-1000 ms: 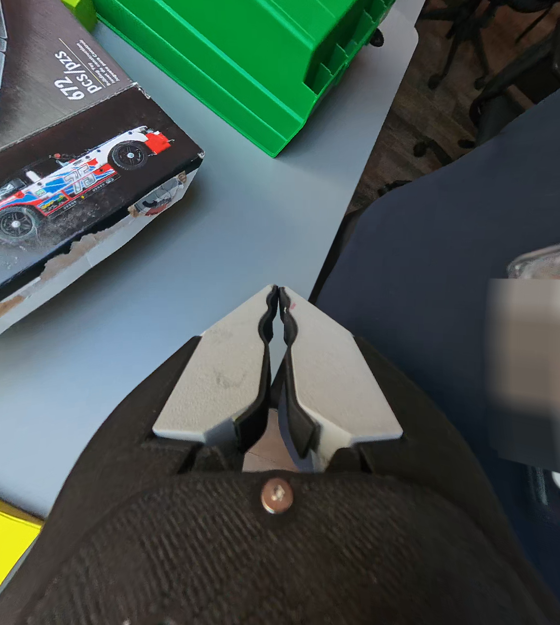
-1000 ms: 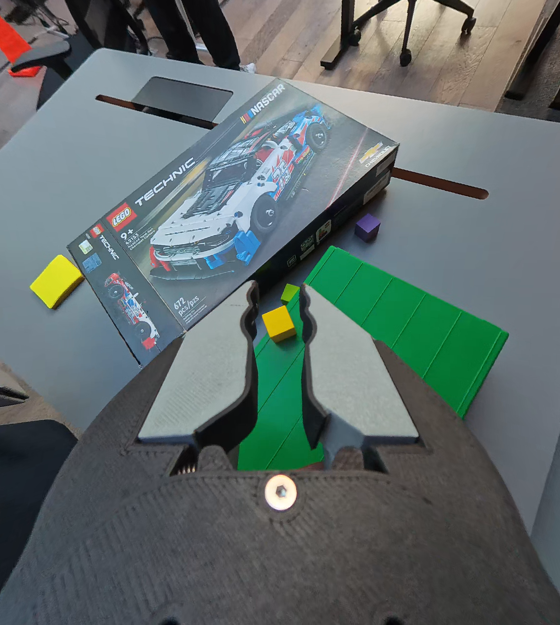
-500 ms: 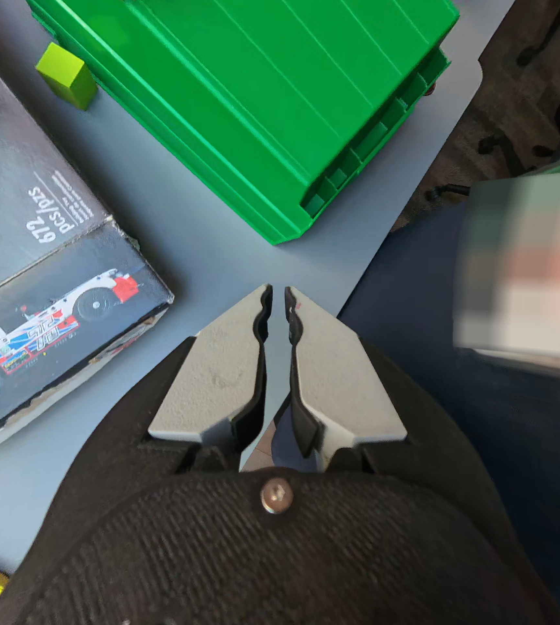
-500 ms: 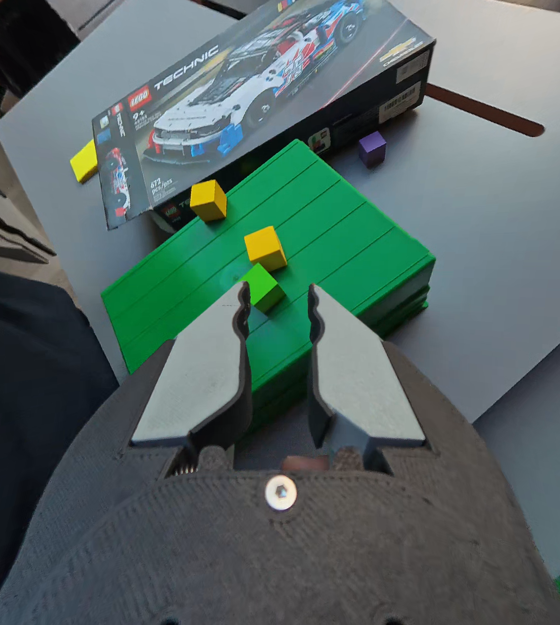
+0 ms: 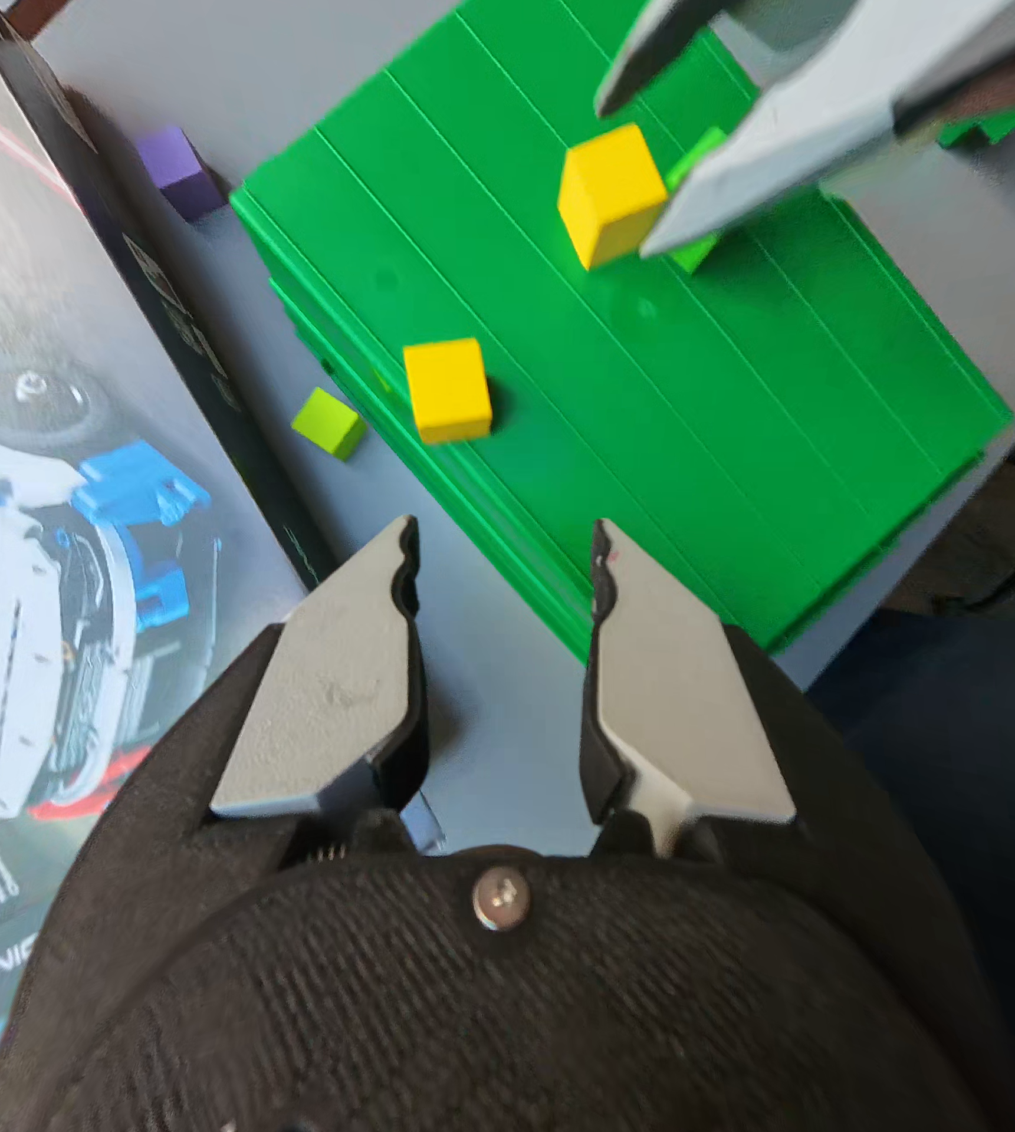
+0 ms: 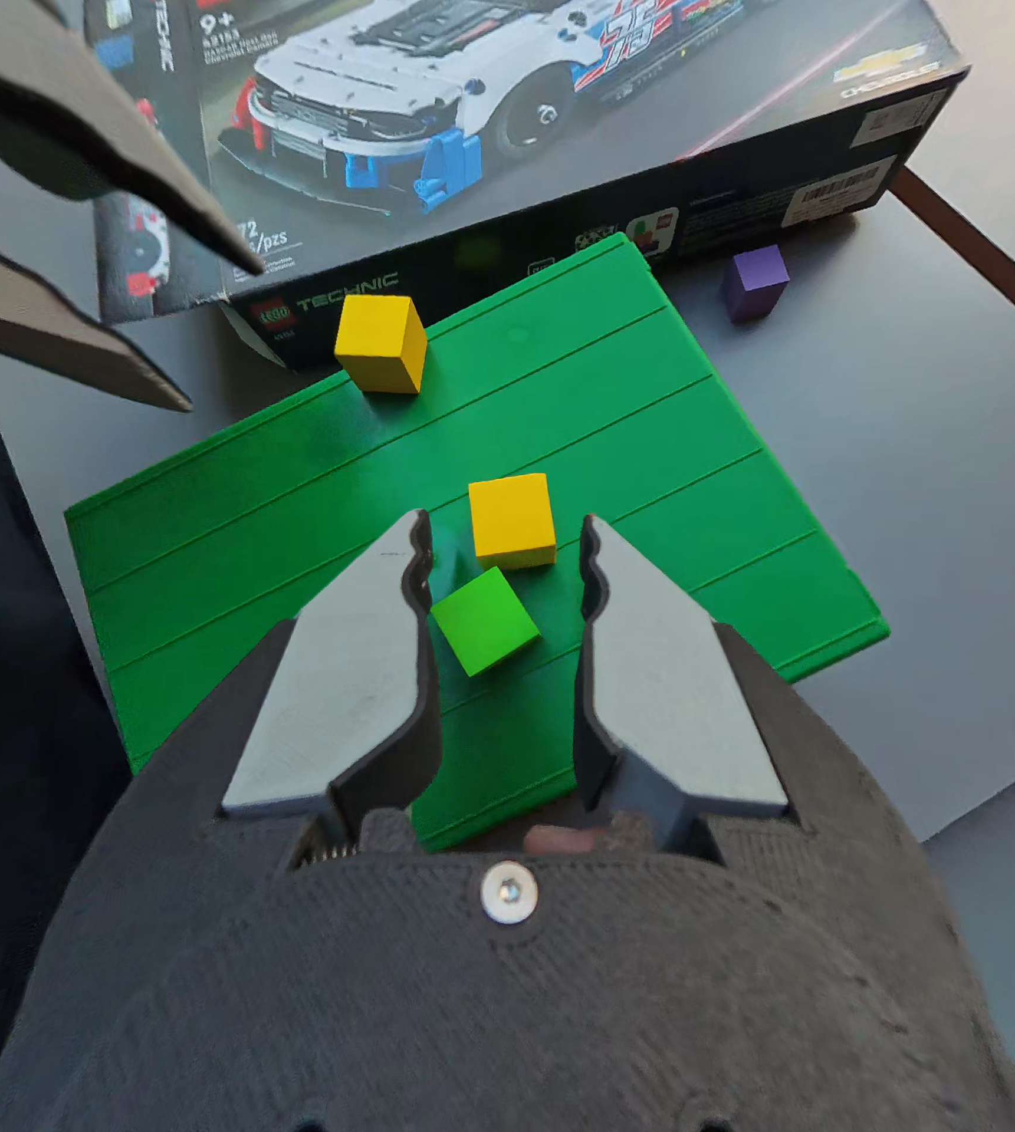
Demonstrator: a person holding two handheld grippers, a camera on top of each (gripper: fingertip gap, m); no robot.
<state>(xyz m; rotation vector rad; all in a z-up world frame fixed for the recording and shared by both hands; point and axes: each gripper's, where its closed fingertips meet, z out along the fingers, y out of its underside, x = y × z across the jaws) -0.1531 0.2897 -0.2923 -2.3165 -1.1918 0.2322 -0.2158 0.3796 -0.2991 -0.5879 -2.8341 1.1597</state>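
Right wrist view showed the right gripper spread wide over the green tray, a green cube loose between its pads; the left gripper gaped bare at the tray's near edge

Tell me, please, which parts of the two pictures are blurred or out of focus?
Left wrist view: the right gripper at top right and the printed box are smeared. Right wrist view: the left gripper is blurred and dark; the green cube is fairly sharp.

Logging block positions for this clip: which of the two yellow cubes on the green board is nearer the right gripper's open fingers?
The yellow cube mid-board, beside the green cube, just ahead of the right gripper. The other yellow cube sits at the board's far edge by the car box.
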